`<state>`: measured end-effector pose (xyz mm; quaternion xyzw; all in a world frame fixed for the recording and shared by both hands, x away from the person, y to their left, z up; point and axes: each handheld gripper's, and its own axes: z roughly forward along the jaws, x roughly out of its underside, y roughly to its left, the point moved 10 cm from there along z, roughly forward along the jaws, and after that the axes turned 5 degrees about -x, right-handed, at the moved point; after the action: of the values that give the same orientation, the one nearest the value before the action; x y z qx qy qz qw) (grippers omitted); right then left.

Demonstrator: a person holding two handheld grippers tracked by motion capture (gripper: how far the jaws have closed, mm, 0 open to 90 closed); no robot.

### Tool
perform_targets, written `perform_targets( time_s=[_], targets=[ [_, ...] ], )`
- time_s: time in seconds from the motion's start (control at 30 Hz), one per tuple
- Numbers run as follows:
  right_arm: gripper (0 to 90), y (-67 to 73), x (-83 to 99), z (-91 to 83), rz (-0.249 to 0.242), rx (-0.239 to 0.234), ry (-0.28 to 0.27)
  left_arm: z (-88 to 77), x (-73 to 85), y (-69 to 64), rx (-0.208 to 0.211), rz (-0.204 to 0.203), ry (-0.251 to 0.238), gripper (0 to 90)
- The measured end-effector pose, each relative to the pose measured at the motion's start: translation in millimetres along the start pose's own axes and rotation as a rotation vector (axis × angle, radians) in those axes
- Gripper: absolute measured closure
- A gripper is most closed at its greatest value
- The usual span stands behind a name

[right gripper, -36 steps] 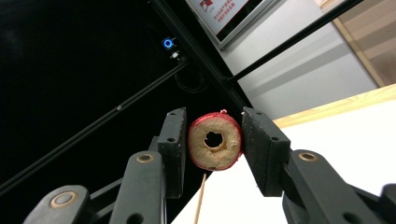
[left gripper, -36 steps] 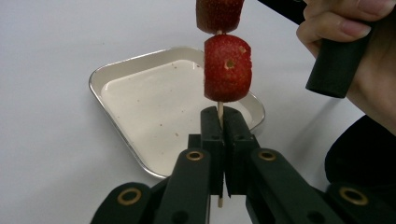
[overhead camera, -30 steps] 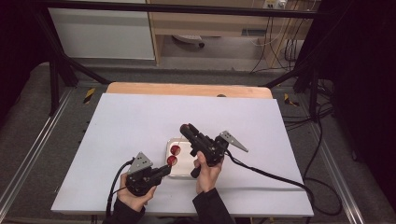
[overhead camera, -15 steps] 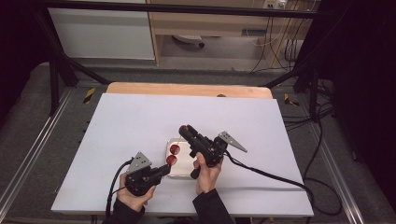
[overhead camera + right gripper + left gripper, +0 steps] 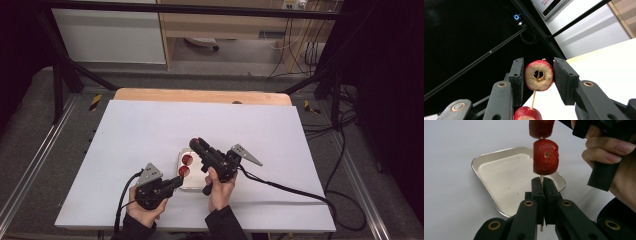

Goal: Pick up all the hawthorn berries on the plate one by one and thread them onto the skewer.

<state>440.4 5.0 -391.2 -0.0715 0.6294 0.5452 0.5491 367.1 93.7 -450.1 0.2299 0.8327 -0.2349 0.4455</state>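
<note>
A thin wooden skewer (image 5: pixel 541 178) stands upright over a small metal tray (image 5: pixel 477 161), with two red fruit pieces threaded on it. My left gripper (image 5: pixel 541 182) is shut on the skewer's lower end, just under the lower fruit piece (image 5: pixel 545 157). The upper fruit piece (image 5: pixel 539 75) shows its pale cut face with a hole, and my right gripper (image 5: pixel 539 79) is shut on it, one pad on each side. In the high view the left gripper (image 5: pixel 176 181) and the right gripper (image 5: pixel 194 150) meet over the tray (image 5: pixel 192 184) near the table's front middle.
A white sheet (image 5: pixel 150 130) covers the table, with a wooden edge (image 5: pixel 200 96) at the back. Cables trail from both grippers across the front right. Black frame bars and a grey floor surround the table.
</note>
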Motion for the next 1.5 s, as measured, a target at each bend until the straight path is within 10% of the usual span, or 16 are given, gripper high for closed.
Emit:
perform_targets(
  time_s=[0.6, 0.7, 1.13, 1.5],
  targets=[
    [61.7, -1.2, 16.2, -1.9, -0.026, 0.012, 0.091, 4.5, -0.2, 5.0, -0.005, -0.005, 0.009, 88.6],
    [48.8, -2.4, 10.5, -3.6, -0.05, 0.03, 0.126, 3.7, 1.2, 7.9, -0.01, -0.007, 0.013, 88.6],
    [10.3, -50.8, 14.4, -45.7, -0.28, 0.188, 0.509, 4.0, 3.6, 17.6, -0.029, 0.035, 0.02, 88.5],
    [0.6, -93.9, 17.9, -101.3, -0.42, 0.247, 0.725, 2.8, 2.8, 22.5, -0.028, 0.082, 0.052, 88.4]
  ],
)
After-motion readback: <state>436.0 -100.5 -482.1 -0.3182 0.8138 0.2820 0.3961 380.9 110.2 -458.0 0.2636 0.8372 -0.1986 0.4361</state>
